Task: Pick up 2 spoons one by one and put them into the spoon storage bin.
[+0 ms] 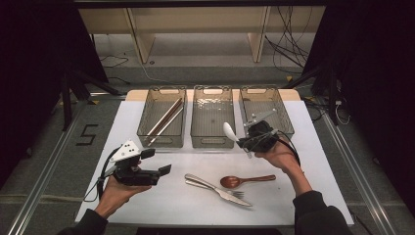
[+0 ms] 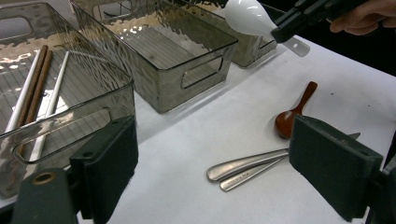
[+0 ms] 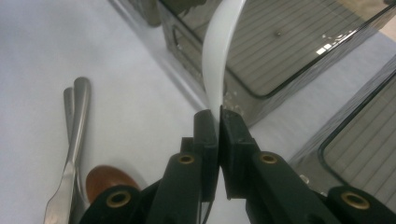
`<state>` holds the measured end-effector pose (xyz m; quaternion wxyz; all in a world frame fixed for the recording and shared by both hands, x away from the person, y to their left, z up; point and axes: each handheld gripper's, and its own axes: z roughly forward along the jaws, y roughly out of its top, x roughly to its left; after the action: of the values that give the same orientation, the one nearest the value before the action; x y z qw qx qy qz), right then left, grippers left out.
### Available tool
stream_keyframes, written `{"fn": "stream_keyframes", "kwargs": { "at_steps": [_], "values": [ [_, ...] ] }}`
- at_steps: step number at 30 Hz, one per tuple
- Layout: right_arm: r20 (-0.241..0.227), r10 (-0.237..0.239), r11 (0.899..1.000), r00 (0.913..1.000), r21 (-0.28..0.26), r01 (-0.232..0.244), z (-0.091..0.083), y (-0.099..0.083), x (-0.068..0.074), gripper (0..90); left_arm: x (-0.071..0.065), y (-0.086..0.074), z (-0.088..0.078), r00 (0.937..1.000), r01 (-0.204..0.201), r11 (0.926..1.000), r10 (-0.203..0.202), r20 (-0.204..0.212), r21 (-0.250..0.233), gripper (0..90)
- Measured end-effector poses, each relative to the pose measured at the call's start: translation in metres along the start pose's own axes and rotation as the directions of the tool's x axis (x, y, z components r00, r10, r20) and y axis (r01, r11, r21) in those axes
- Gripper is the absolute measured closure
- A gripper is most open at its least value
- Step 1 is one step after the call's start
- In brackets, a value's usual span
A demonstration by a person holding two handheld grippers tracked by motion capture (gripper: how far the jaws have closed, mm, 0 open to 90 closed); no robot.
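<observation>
Above the ribbed clear bins [image 1: 212, 142], right gripper [image 1: 244, 142] jaws clamp a glossy white spoon [image 1: 230, 131]; left gripper [image 1: 157, 161] jaws gape.

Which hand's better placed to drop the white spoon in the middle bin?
Right. The right gripper is shut on the white spoon, beside the middle bin. The left gripper is open and empty.

White spoon [image 1: 229, 131]: glossy, plastic-looking, oval bowl, flat tapering handle. Lifted off table, clamped at handle, bowl end free and pointing toward 10 o'clock in high view. Hangs over front wall of middle bin [image 1: 212, 141], at 12 o'clock from wooden spoon [image 1: 244, 180] lying on table.
</observation>
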<state>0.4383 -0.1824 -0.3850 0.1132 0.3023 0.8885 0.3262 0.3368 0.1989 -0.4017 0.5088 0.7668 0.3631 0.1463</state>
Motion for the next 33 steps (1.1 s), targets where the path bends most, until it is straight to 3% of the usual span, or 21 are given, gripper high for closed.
{"fn": "stream_keyframes", "kwargs": {
  "at_steps": [25, 33],
  "values": [
    [0.021, 0.069, 0.997, 0.9974, -0.032, -0.069, 0.021, 0.048, -0.013, 86.5, 0.001, 0.000, -0.001, 1.0000, 0.000, 1.0000, 0.000, -0.004, -0.008, 15.2],
    [0.034, 0.089, 0.996, 0.9954, -0.017, -0.089, 0.030, 0.060, -0.017, 86.4, 0.001, 0.001, -0.002, 1.0000, 0.003, 0.9998, -0.003, -0.005, -0.017, 15.2]
  ]
}}
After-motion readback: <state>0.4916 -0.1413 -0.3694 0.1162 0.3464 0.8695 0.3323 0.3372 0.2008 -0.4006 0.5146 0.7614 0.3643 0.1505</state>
